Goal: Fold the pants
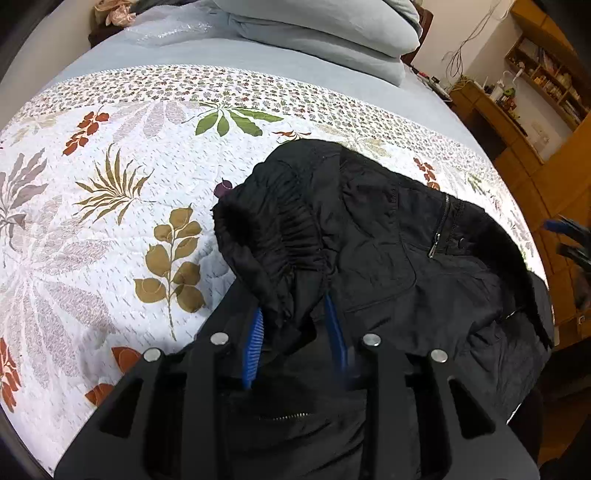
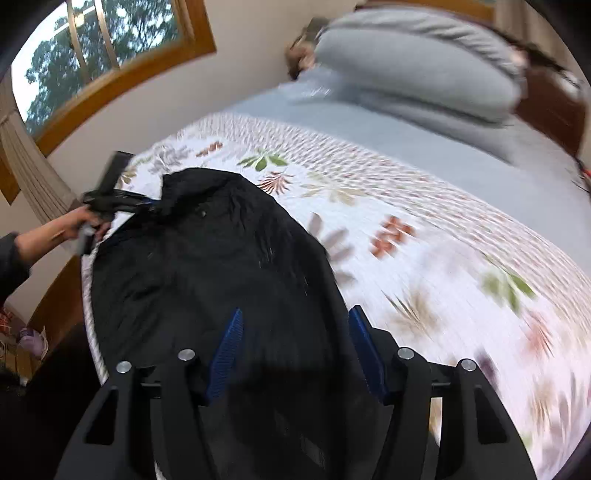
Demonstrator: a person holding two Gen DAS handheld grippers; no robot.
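Observation:
Black pants (image 1: 388, 251) lie bunched on a white leaf-print bedspread (image 1: 92, 221). In the left wrist view my left gripper (image 1: 295, 314) has its blue pads either side of the gathered elastic waistband (image 1: 280, 251), gripping a fold of it. In the right wrist view, which is motion-blurred, the pants (image 2: 207, 266) spread ahead of my right gripper (image 2: 295, 317). Its blue pads stand wide apart over the black cloth. The left gripper and the hand holding it show at the far corner of the pants (image 2: 110, 203). The right gripper shows at the left view's right edge (image 1: 569, 236).
Folded grey-blue bedding and pillows (image 1: 317, 33) lie at the head of the bed. A wooden desk and shelves (image 1: 517, 103) stand to the right. A window (image 2: 96, 48) and a curtain are on the wall past the bed's left side.

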